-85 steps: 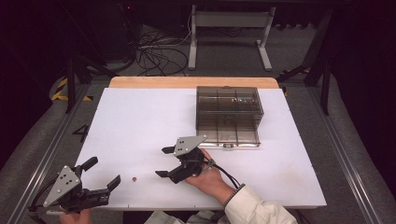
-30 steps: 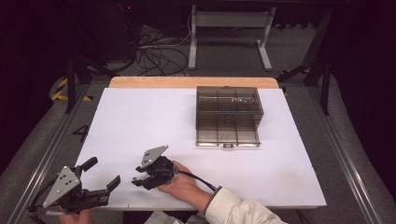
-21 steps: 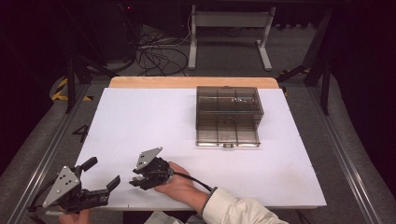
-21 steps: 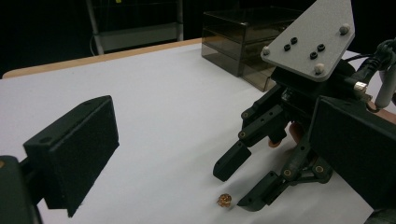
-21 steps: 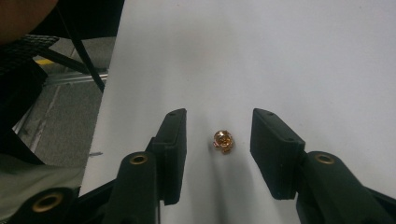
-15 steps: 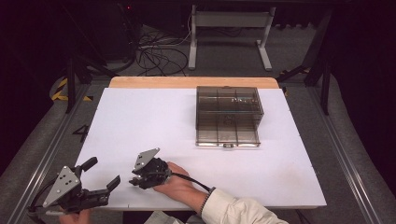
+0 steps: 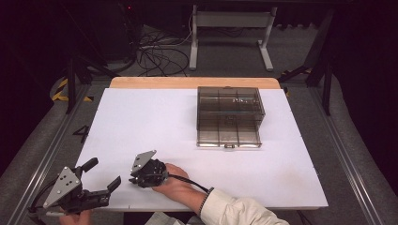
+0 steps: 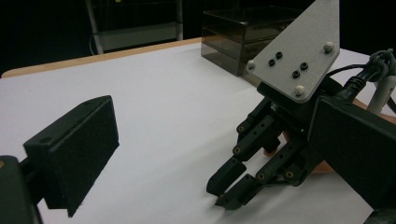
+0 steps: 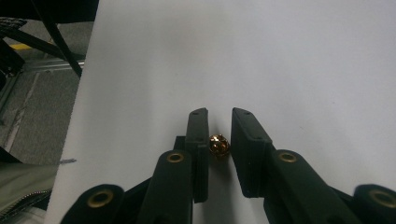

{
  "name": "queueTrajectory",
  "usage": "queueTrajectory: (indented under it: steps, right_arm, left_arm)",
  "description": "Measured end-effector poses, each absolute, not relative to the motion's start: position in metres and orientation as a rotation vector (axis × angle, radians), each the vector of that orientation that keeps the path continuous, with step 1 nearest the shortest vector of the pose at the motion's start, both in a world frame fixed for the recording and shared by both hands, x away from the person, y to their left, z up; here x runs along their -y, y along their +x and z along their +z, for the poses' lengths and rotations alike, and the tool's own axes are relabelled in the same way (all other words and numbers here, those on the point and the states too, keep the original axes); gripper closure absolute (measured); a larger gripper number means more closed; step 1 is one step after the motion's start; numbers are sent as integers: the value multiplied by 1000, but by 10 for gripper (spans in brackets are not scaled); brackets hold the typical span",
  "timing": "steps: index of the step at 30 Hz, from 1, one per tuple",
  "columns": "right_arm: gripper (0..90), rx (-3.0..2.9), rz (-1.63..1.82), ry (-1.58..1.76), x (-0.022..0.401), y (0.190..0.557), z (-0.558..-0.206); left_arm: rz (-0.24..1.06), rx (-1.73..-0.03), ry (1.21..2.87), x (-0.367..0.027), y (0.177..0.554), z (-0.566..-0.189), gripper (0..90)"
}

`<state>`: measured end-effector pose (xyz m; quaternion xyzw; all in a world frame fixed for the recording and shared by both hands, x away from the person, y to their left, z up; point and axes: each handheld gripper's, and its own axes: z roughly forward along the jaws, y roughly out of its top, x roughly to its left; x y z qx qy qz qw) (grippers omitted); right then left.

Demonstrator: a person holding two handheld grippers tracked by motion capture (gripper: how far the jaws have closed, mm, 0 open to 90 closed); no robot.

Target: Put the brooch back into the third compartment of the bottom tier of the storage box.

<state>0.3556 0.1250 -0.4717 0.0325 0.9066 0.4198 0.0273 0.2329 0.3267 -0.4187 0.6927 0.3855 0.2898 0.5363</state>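
Note:
A small round brass piece [image 9: 218, 144] lies on the white table [image 7: 155, 122] near its front left corner. My right gripper [image 9: 220, 114] has its two black jaws closed in on either side of it, tips down on the table. In the high view the right gripper [image 7: 134, 180] is held by a hand with a pale sleeve. My left gripper [image 7: 104, 172] rests at the table's front left corner, jaws wide apart and holding nothing. In the left gripper view its jaws [image 8: 205, 126] frame the right gripper [image 8: 222, 198], which sits close in front.
A smoky clear box with drawers [image 7: 229, 117] stands at the back right of the table, also seen in the left gripper view [image 8: 243, 32]. The table's left edge [image 9: 79, 107] runs close beside the right gripper. Cables and a metal stand lie on the floor beyond.
The right gripper has moved left across the front of the table, toward the left gripper, and settled over the small brass piece. The left gripper has stayed put.

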Motion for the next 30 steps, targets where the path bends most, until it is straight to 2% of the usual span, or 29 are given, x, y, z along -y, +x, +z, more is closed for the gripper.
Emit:
queueTrajectory:
  steps: [11, 30]
  right_arm:
    - [790, -2785, 1314, 105, -122, 356, -467]
    - [799, -2676, 1431, 140, -83, 355, -427]
  left_arm:
    - [693, -917, 1650, -327, 233, -418, 25]
    - [690, -916, 1647, -326, 234, -418, 25]
